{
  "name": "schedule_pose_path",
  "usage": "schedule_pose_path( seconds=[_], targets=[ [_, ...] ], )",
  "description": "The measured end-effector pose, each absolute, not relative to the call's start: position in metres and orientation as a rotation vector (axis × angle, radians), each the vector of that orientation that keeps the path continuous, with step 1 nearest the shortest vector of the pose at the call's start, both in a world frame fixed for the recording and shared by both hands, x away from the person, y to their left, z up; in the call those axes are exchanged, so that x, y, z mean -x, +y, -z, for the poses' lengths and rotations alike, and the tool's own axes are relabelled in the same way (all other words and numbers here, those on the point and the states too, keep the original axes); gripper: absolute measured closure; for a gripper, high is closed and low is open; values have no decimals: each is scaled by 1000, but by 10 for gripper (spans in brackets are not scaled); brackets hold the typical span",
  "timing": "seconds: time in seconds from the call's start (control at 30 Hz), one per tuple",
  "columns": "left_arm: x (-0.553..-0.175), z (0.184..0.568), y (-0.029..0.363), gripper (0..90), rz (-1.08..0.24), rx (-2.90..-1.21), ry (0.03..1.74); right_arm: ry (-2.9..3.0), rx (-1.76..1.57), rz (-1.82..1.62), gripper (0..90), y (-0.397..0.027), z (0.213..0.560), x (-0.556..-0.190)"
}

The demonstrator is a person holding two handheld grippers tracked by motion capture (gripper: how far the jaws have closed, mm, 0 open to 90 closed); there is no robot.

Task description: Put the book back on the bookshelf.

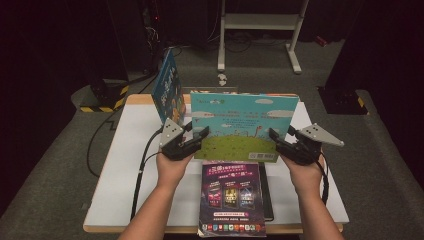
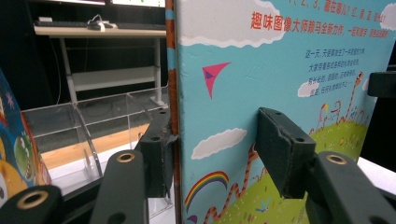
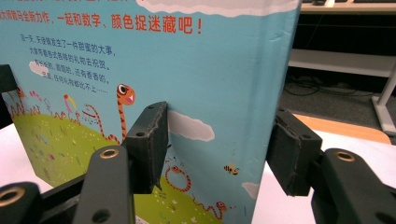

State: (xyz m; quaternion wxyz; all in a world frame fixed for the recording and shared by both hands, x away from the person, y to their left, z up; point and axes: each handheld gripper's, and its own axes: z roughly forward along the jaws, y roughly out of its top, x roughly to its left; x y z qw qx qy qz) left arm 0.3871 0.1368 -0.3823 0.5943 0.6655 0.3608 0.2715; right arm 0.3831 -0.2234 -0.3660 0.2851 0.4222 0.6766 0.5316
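High view: three books (image 1: 243, 126), two hand-held grippers (image 1: 184, 142).

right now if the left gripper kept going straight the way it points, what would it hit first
Probably the blue picture book itself: its edge already sits between the left gripper jaws, so it would seat deeper. Past that edge, the clear acrylic rack lies behind, though depth is unclear.
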Motion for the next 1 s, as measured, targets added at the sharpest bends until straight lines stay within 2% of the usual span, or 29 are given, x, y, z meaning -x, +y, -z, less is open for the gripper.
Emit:
schedule_pose_path(
  seconds=[0.63, 1.0],
  targets=[
    [-380, 407, 139, 469, -632, -1551, 820, 1804, -1061, -1393, 450, -222, 385, -368],
    [-369, 407, 142, 443, -695, -1551, 820, 1842, -1022, -1462, 423, -230, 387, -353]
  ],
)
